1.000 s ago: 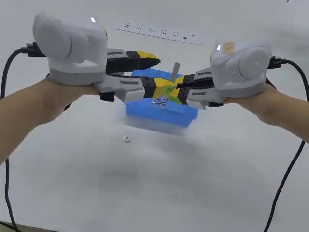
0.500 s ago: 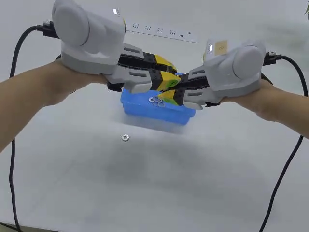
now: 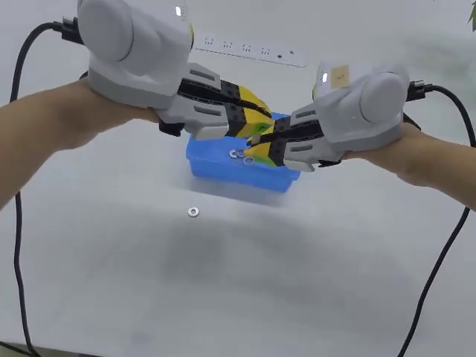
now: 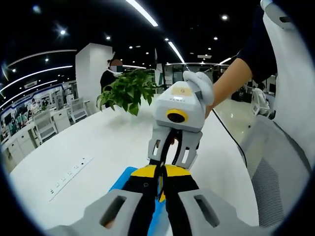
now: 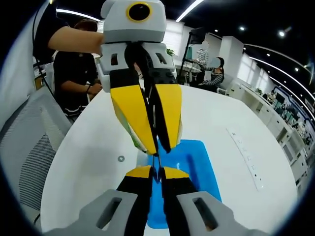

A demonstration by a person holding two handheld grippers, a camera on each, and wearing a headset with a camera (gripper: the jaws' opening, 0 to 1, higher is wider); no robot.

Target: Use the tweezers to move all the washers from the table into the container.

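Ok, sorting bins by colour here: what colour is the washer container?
The container is blue; the head view shows it best.

Open office: white table [image 3: 223,282], power strip [image 3: 245,49], plant [image 4: 129,91], mesh chair [image 5: 29,147], ceiling light strips [image 4: 147,12].

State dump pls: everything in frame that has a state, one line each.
Blue rectangular plastic container: upright on the table, open top.
Small silver metal washers: a few inside the container.
Lone silver washer: flat on the table, outside the container.
Left gripper: jaws shut, tips above the container.
Right gripper: jaws shut, tips close to the left gripper's.
White power strip: flat on the table beyond the container.
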